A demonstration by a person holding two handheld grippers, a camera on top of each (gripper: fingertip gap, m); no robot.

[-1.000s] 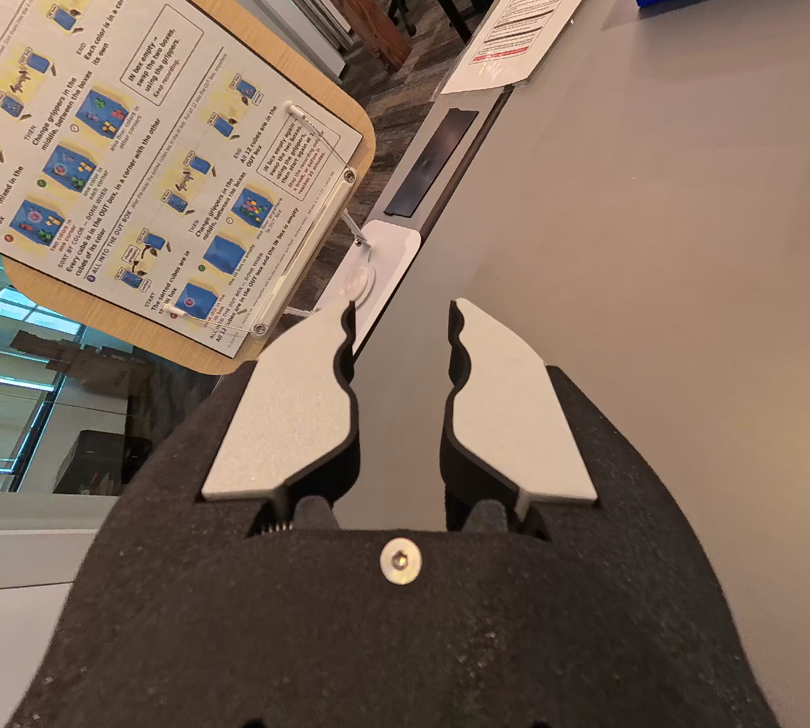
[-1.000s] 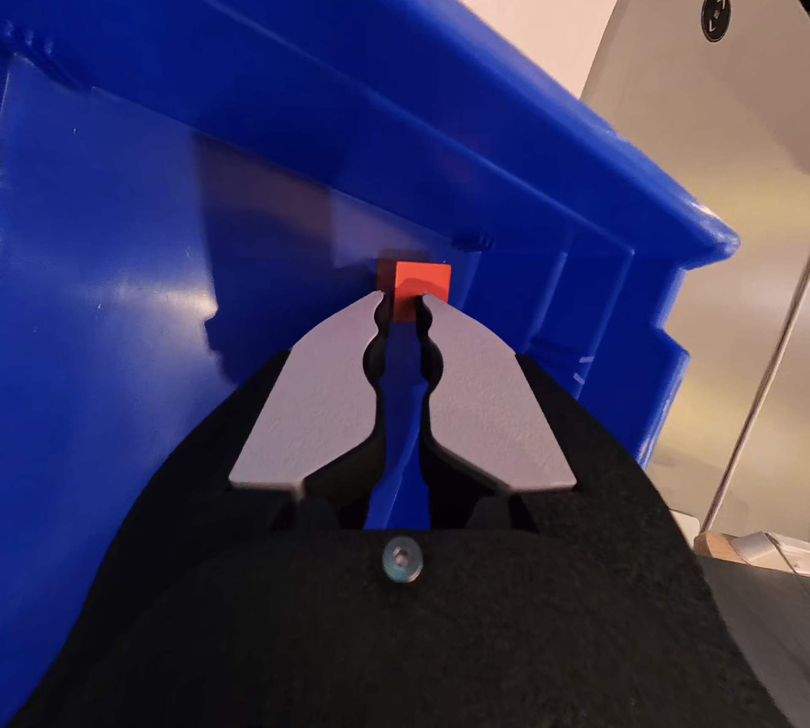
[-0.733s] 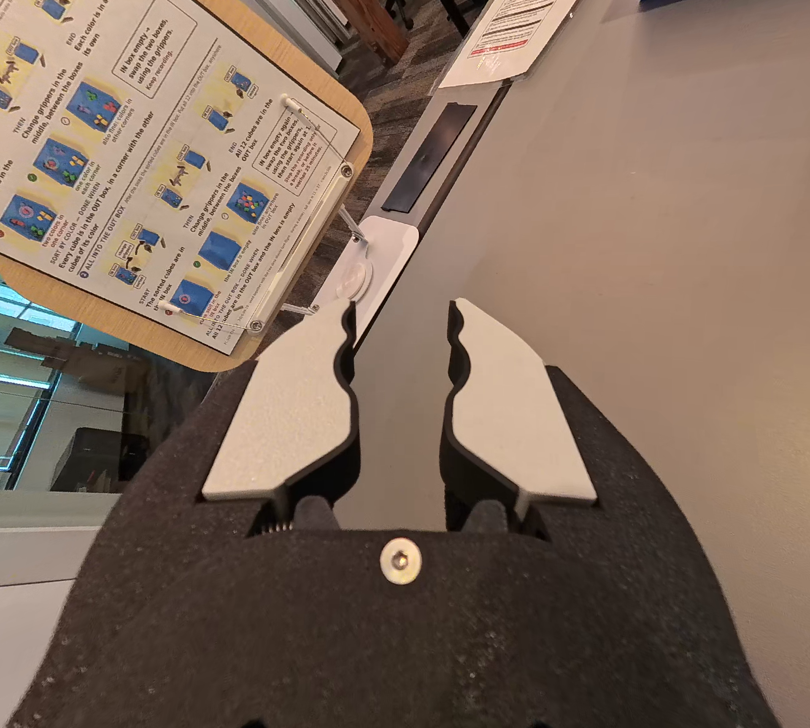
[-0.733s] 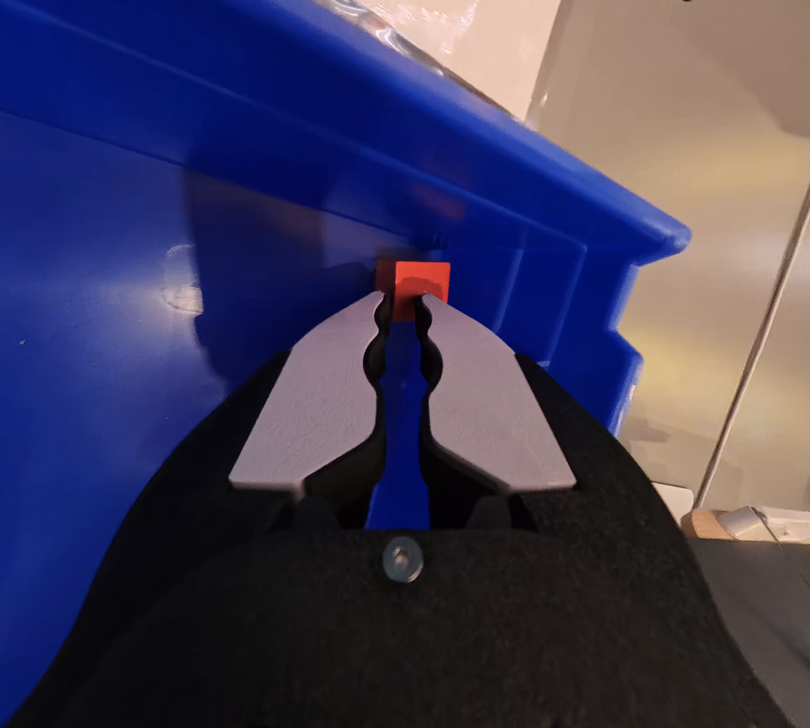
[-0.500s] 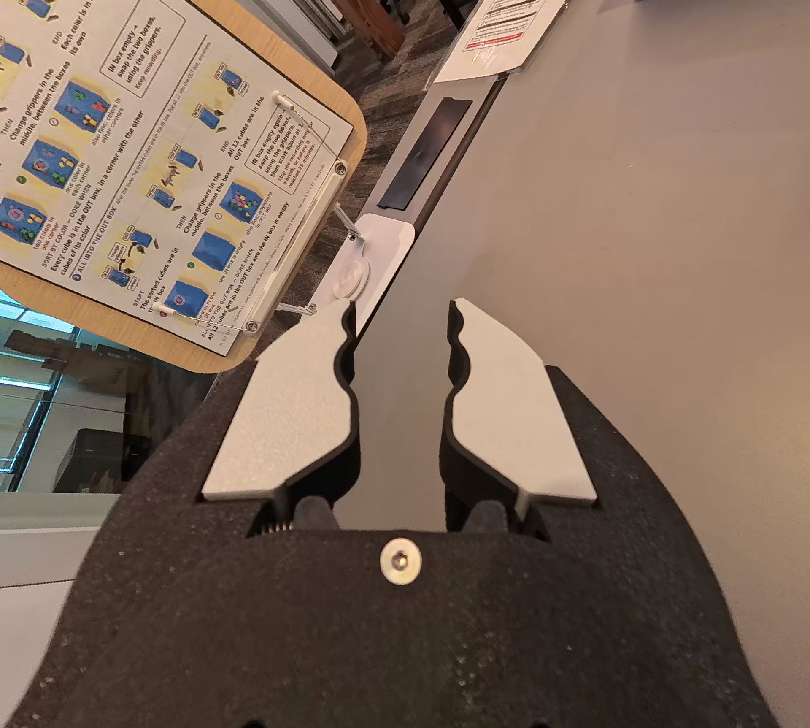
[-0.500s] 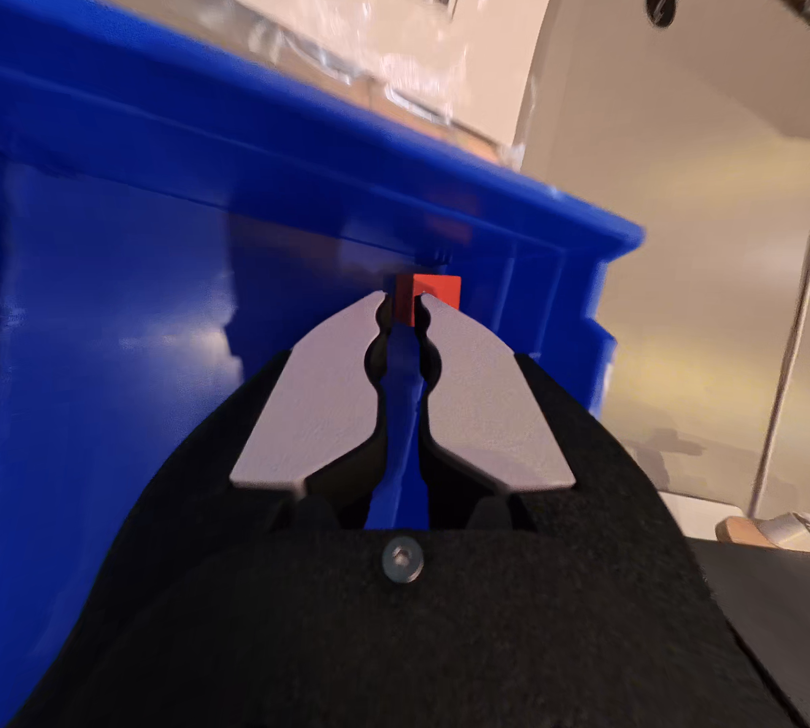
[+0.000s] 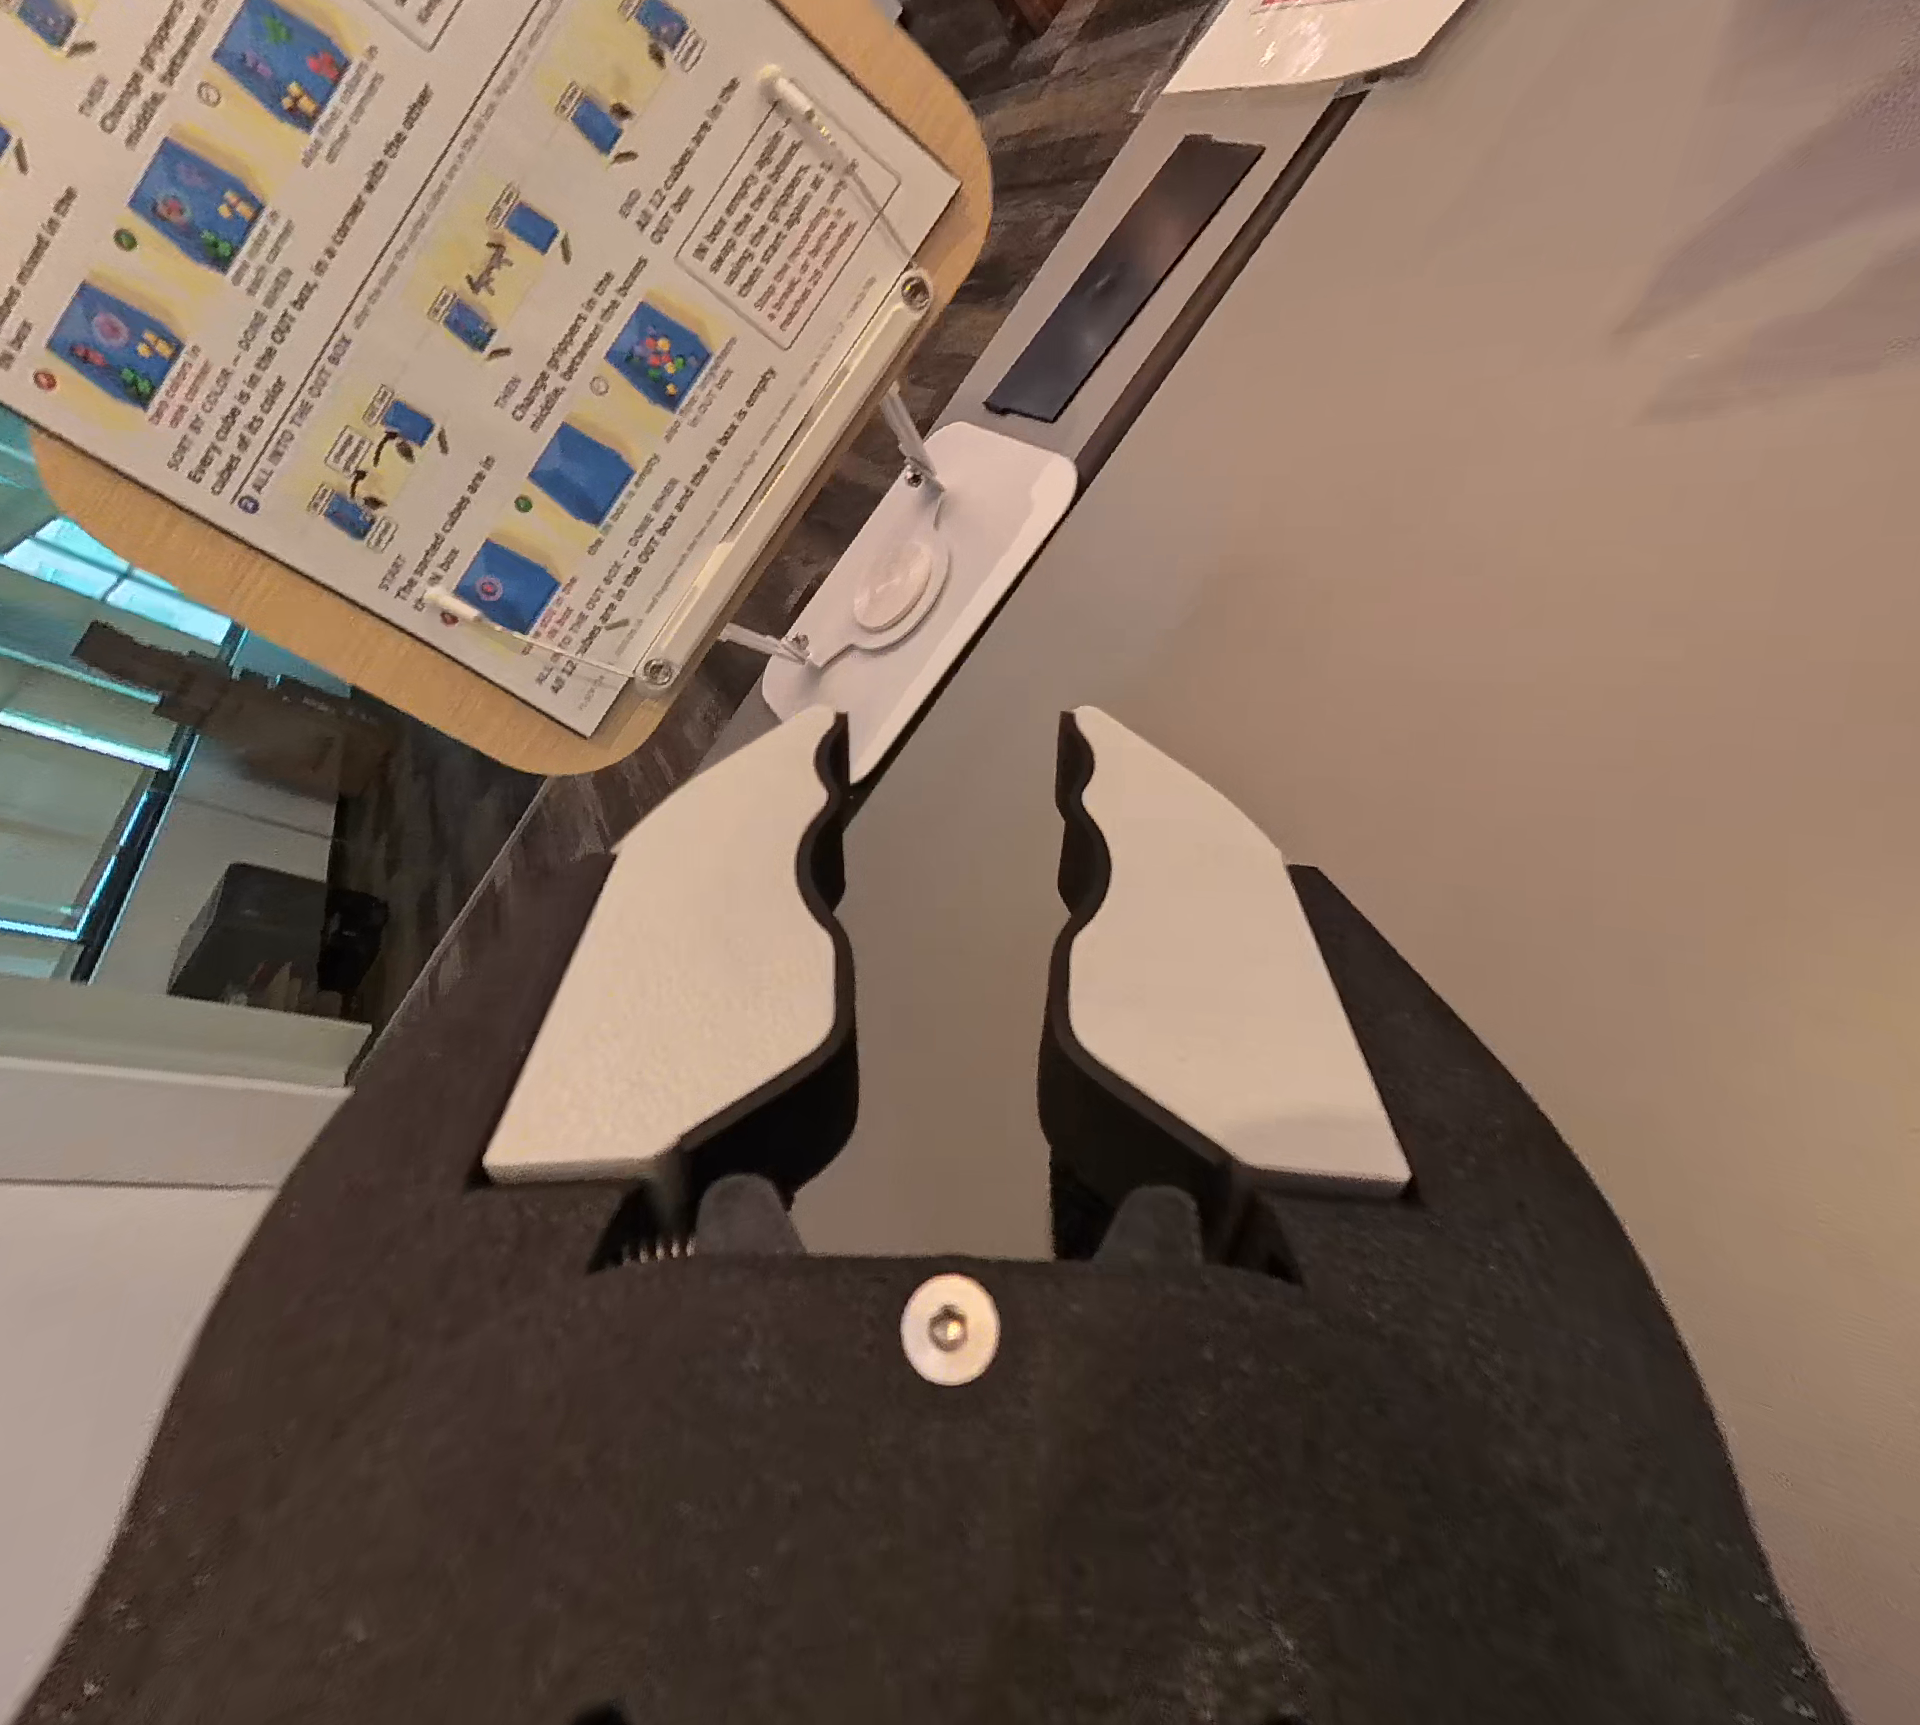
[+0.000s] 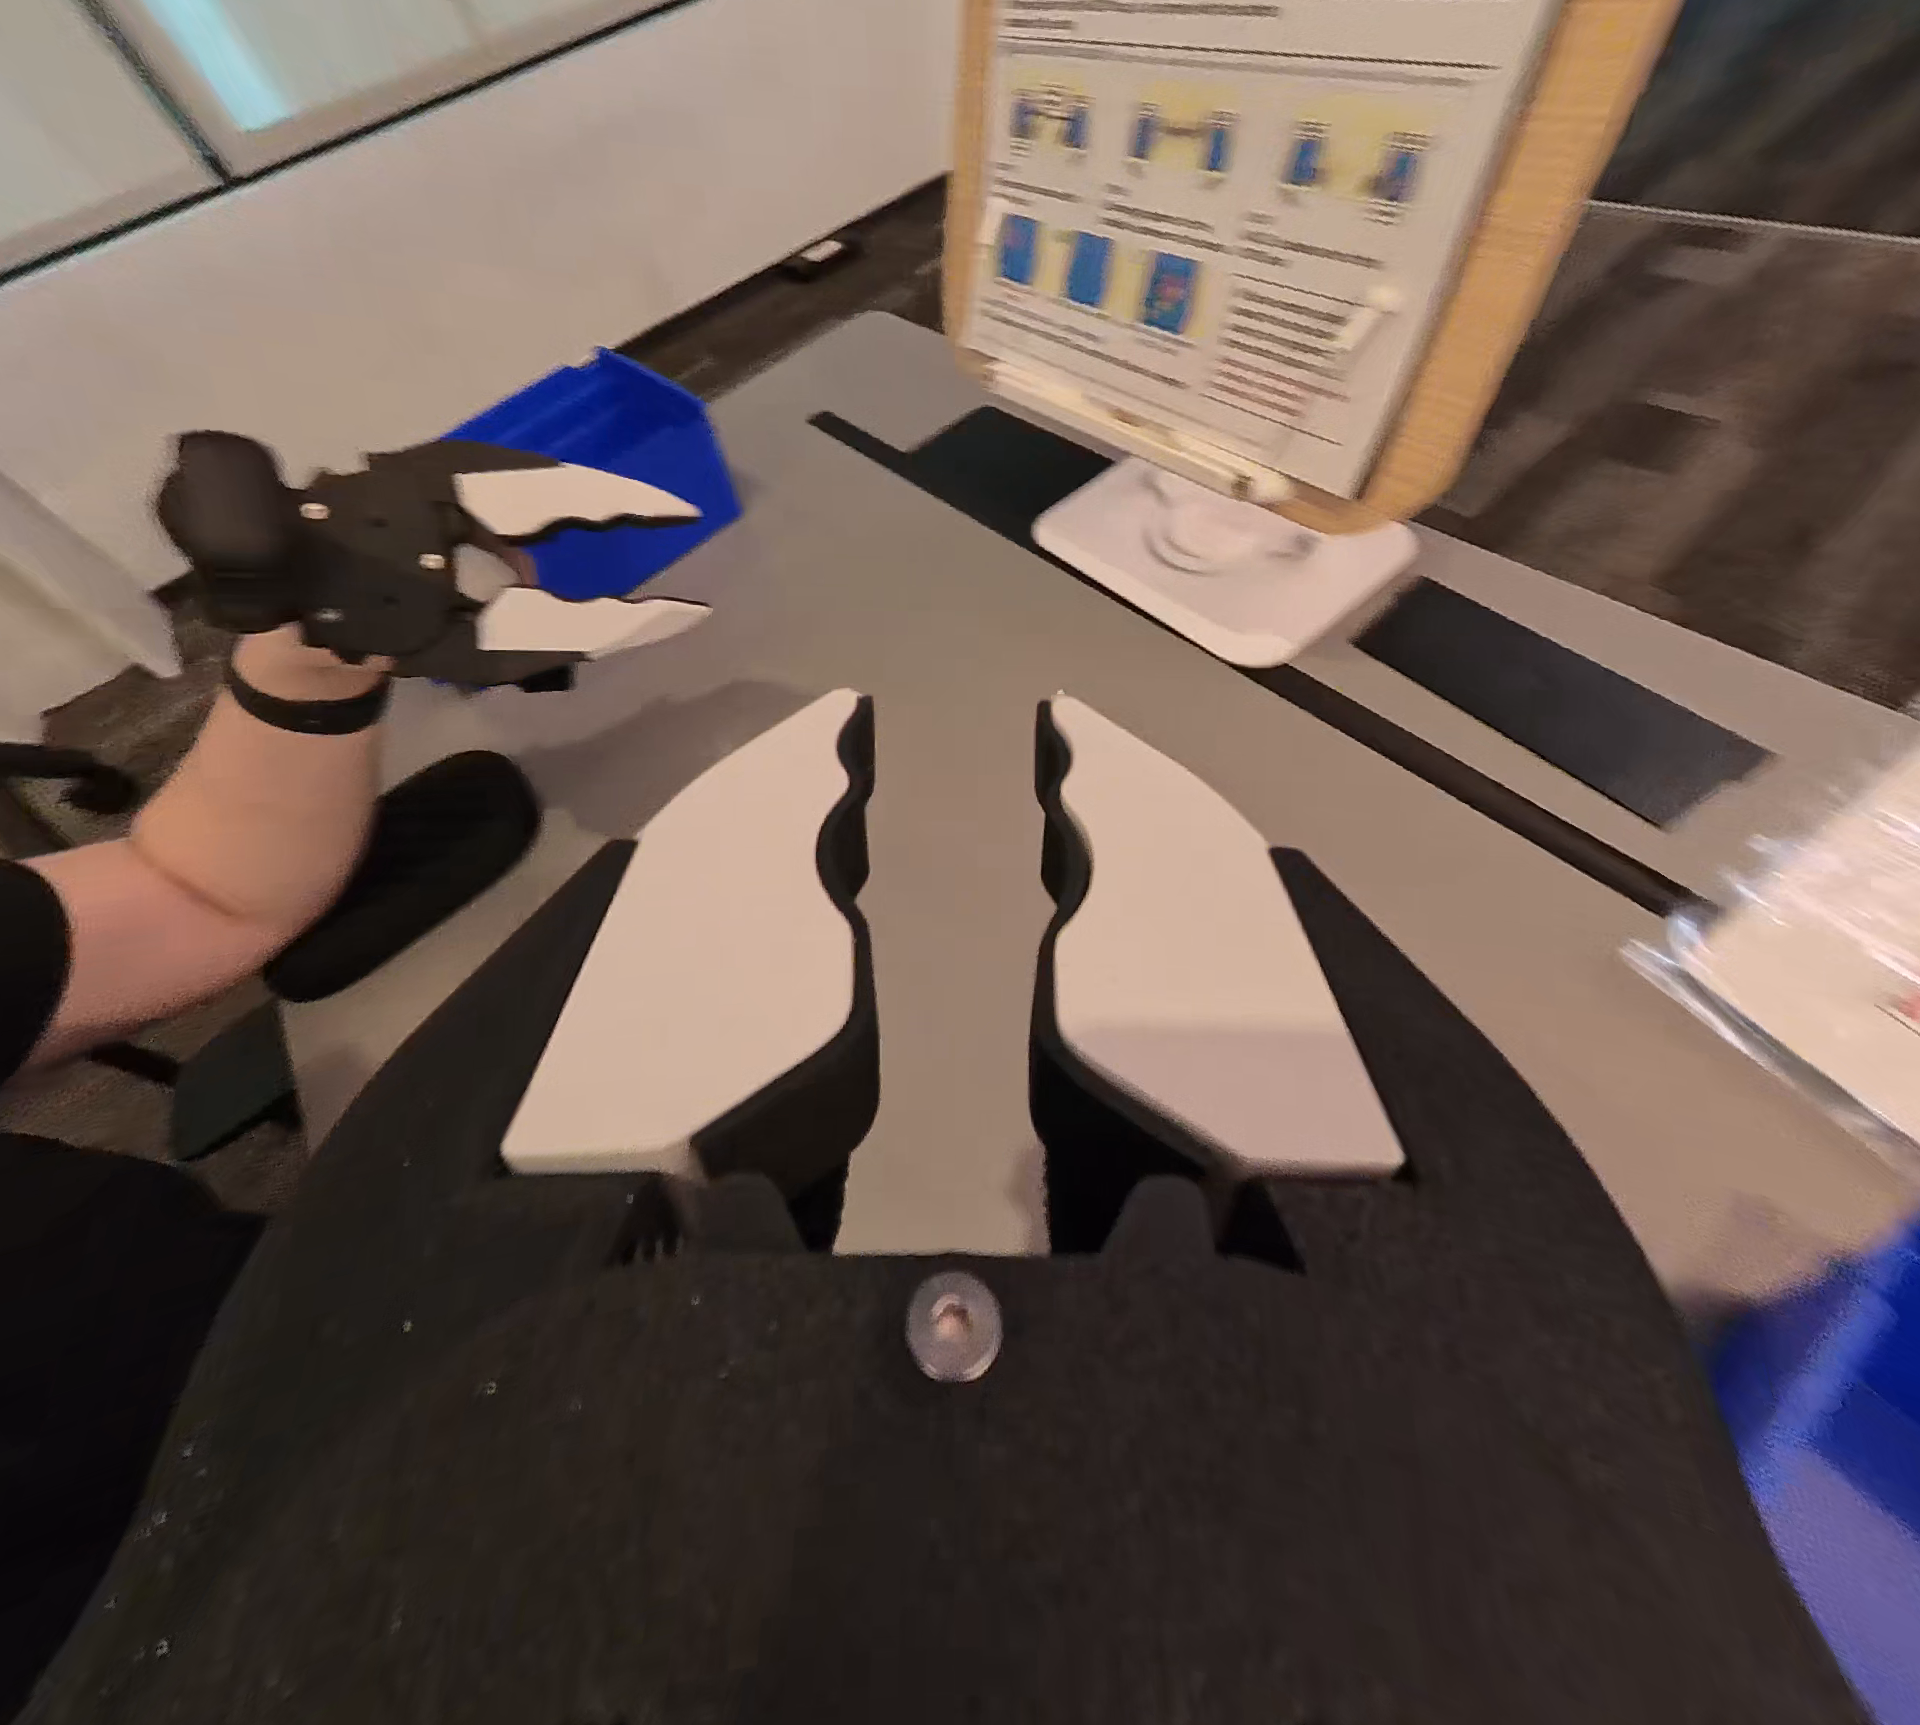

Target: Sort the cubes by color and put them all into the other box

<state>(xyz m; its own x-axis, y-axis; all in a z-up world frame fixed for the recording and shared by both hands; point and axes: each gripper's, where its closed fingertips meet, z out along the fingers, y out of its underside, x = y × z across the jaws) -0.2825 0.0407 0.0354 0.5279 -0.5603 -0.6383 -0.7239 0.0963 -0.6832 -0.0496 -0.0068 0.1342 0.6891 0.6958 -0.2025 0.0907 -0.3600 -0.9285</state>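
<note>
No cube shows in either view. My right gripper [image 8: 954, 704] is open and empty above the grey table [image 8: 935, 553], pointing toward the instruction board. One blue box [image 8: 613, 439] stands at the far left of the table, and an edge of another blue box [image 8: 1860, 1447] shows blurred at the lower right. My left gripper [image 7: 951, 719] is open and empty low over the table [image 7: 1455, 636]. It also shows in the right wrist view [image 8: 698, 561], held by a hand in front of the far blue box.
An instruction board [image 8: 1247, 117] on a white stand [image 8: 1226, 574] stands at the table's far edge; it also shows in the left wrist view [image 7: 416, 221]. A laminated sheet [image 8: 1818, 948] lies at the right. A person's forearm [image 8: 239, 844] reaches in from the left.
My right gripper has let go of the red cube inside the blue box, opened, and swung out to face the table middle. The left gripper has drifted only slightly.
</note>
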